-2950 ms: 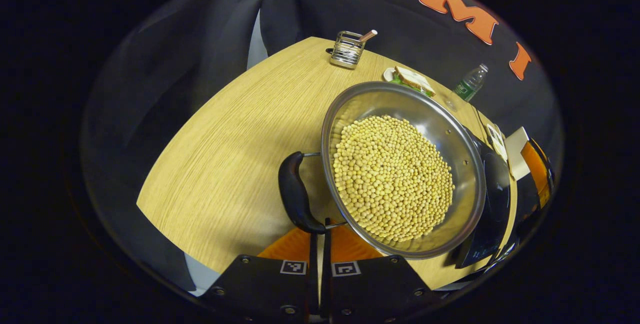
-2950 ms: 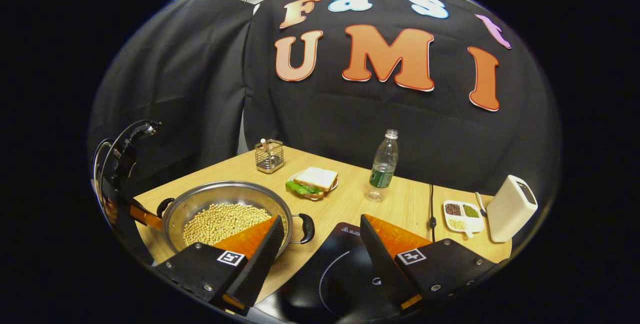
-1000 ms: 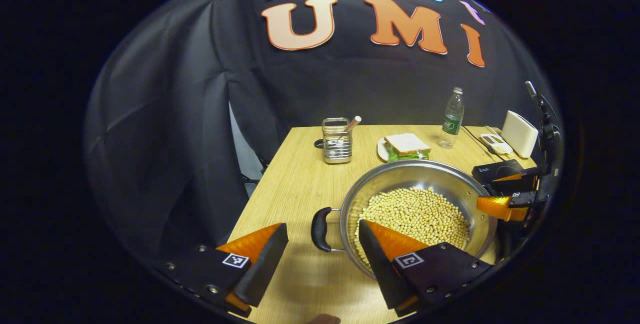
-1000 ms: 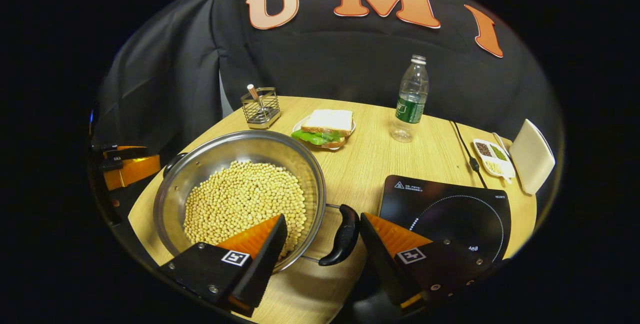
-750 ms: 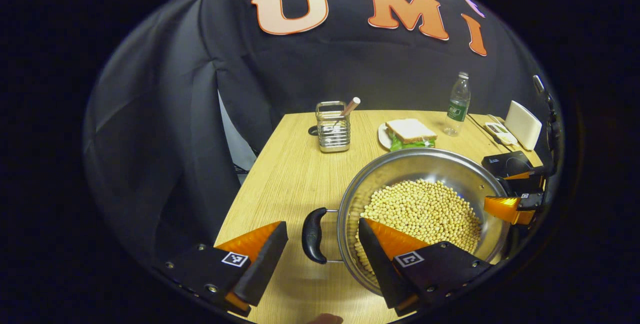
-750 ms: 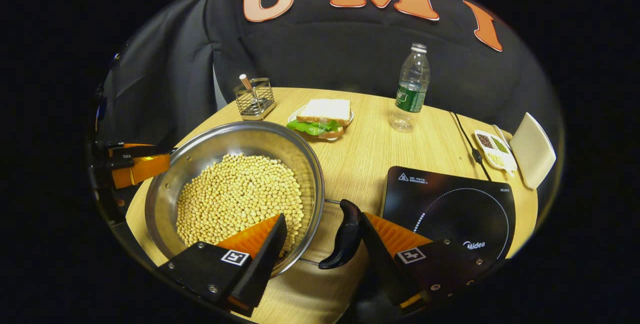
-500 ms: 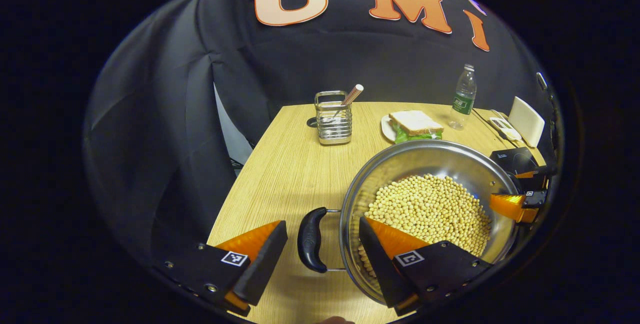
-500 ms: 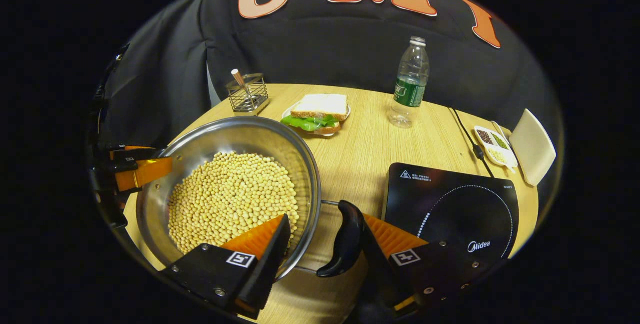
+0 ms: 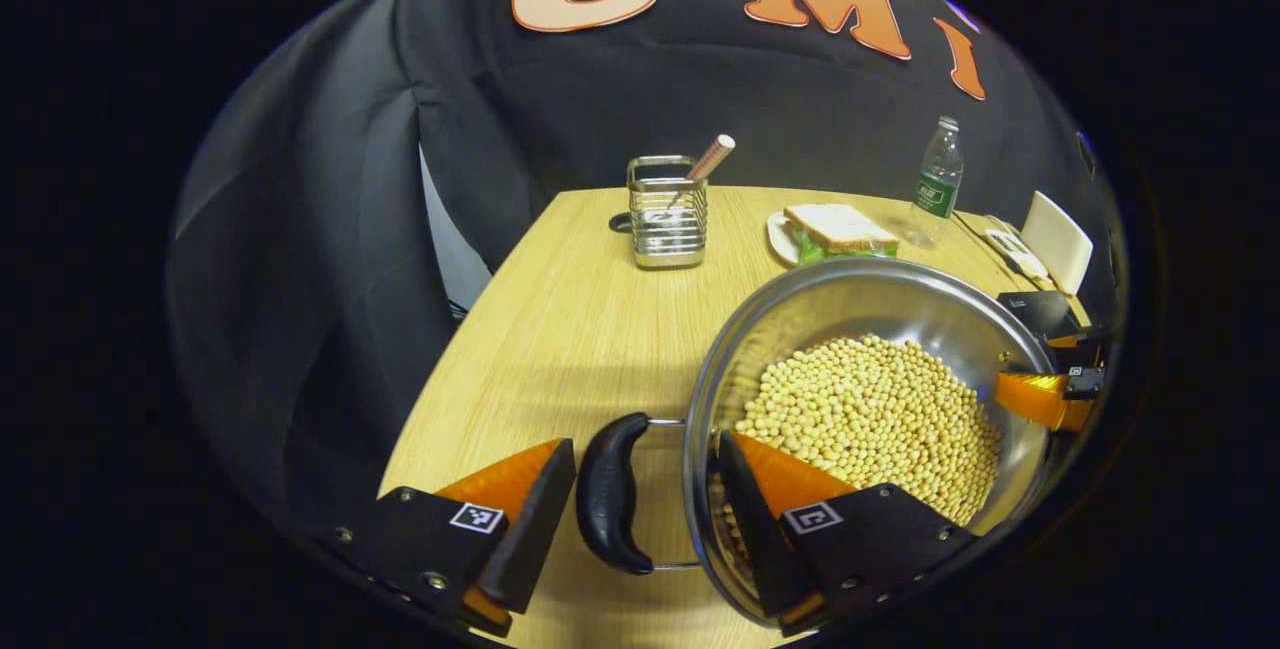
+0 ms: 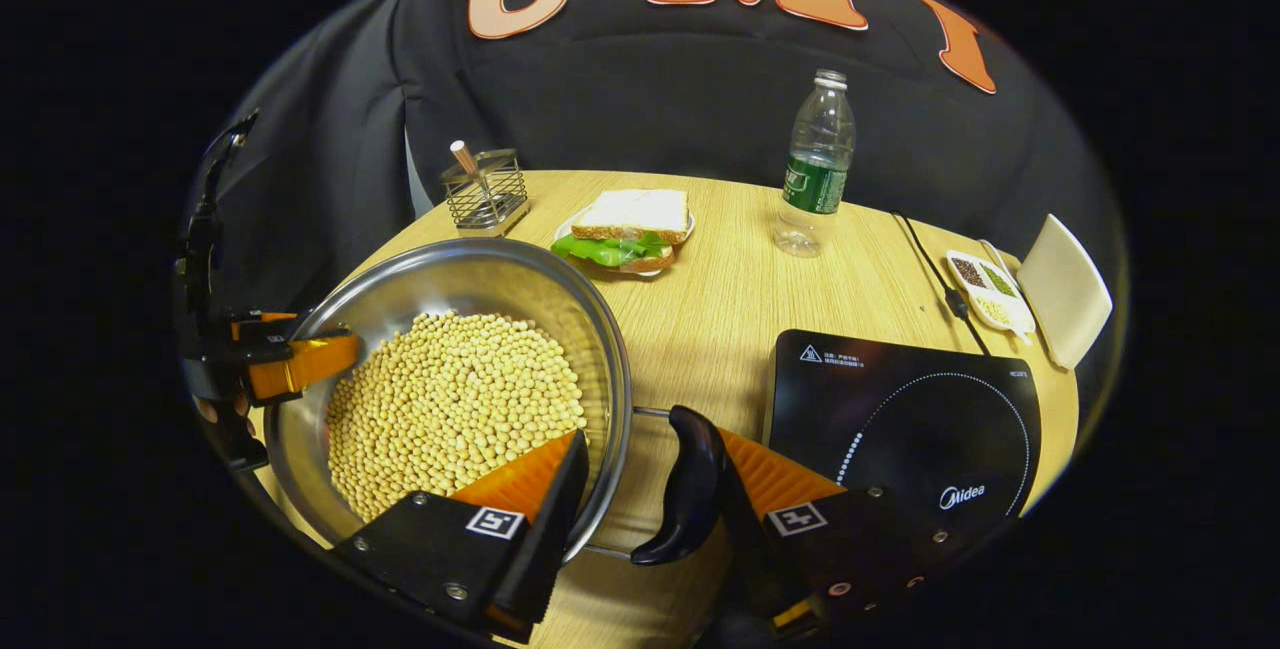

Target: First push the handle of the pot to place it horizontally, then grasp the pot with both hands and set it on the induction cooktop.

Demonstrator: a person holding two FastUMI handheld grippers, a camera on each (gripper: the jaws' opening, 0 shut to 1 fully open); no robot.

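While the wooden table (image 10: 740, 299) carries everything, the steel pot (image 10: 420, 294) full of soybeans (image 10: 450, 399) sits on its near left part, just left of the black induction cooktop (image 10: 900, 409) and not on it. Farther back stand a plastic water bottle (image 10: 815, 164), a sandwich on a plate (image 10: 625, 224), a wire utensil holder (image 10: 485, 191), a white box (image 10: 1065, 289) and a small divided dish of grains (image 10: 985, 294) at the far right. The left tongs (image 9: 645, 509) are spread wide around the pot's left handle (image 9: 607, 504), one finger outside it, the other over the rim among the beans; neither presses it. The right tongs (image 10: 650, 509) are likewise apart around the right handle (image 10: 685, 484), whose outer side seems to touch the right finger.
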